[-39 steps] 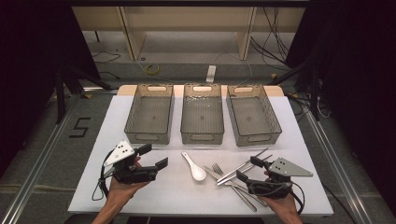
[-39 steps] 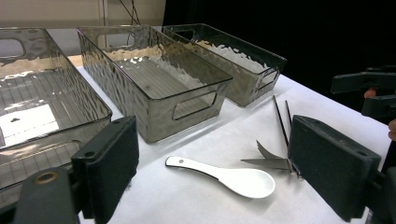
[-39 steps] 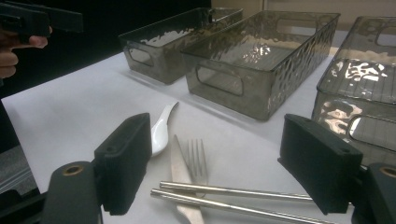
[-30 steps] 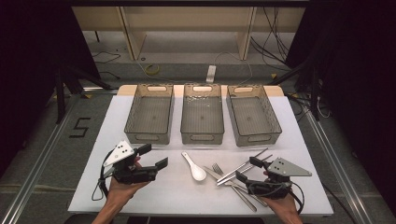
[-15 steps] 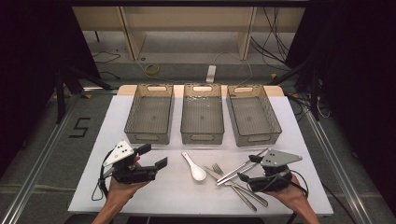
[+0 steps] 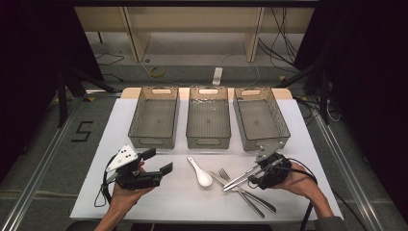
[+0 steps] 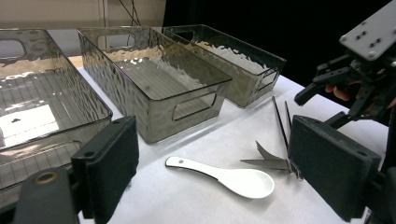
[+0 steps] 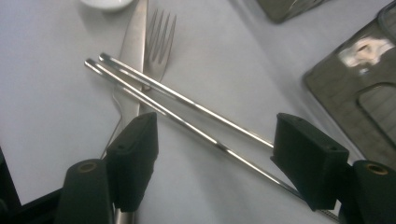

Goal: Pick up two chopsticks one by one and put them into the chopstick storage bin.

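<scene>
Three ribbed, clear plastic bins [image 6: 208,120] stand behind one white spoon [image 6: 201,173], beside which lie one fork [image 8: 159,42], one knife [image 8: 131,56] and two thin metal chopsticks [image 8: 187,119]. The right tool [image 8: 215,149], its jaws just narrowing, stands open over the chopsticks without pressing them. The left tool [image 7: 215,158] is open and empty.

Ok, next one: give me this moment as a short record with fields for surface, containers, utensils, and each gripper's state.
surface: white table cover
containers: three clear bins in a row at the far side, nothing seen in them
utensils: white spoon, fork, knife, pair of metal chopsticks lying across the fork and knife
left gripper: open, nothing between the jaws, held off to the left of the spoon
right gripper: over the chopsticks, jaws astride them and just been closing, pads not yet touching
</scene>
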Motion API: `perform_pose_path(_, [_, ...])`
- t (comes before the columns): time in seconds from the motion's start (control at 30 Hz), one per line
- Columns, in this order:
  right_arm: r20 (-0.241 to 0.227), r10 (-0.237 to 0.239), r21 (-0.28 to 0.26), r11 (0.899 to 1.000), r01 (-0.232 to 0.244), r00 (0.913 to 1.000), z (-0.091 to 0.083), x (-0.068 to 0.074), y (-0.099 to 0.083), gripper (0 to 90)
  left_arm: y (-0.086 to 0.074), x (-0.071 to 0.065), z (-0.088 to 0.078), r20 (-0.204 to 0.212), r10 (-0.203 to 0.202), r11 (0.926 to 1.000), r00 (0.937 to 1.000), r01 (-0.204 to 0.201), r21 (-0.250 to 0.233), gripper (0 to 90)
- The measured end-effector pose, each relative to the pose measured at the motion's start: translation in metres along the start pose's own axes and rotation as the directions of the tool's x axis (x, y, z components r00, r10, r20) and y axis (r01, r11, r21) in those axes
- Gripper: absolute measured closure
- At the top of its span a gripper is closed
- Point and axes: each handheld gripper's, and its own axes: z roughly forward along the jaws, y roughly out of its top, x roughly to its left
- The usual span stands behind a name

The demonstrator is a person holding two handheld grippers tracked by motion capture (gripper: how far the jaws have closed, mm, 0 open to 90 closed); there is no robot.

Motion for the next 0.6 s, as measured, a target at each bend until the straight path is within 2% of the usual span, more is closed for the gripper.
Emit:
perform_pose_path(0.13, [0.002,-0.042,0.039,0.998,0.042,0.9991,0.009,-0.001,-0.001,32.6,0.0,-0.001,0.0,-0.002,0.007,1.0,1.0,-0.007,0.004,16.0])
perform_pose_path(0.4, [-0.001,-0.067,0.121,0.99,0.067,0.9977,0.025,-0.004,0.001,34.9,0.0,-0.001,0.0,-0.002,0.003,1.0,1.0,-0.003,0.005,16.0])
perform_pose_path(0.6, [-0.004,-0.081,0.132,0.988,0.081,0.9967,0.028,-0.003,0.001,37.0,0.0,0.0,0.0,-0.003,0.003,1.0,1.0,-0.003,0.007,16.0])
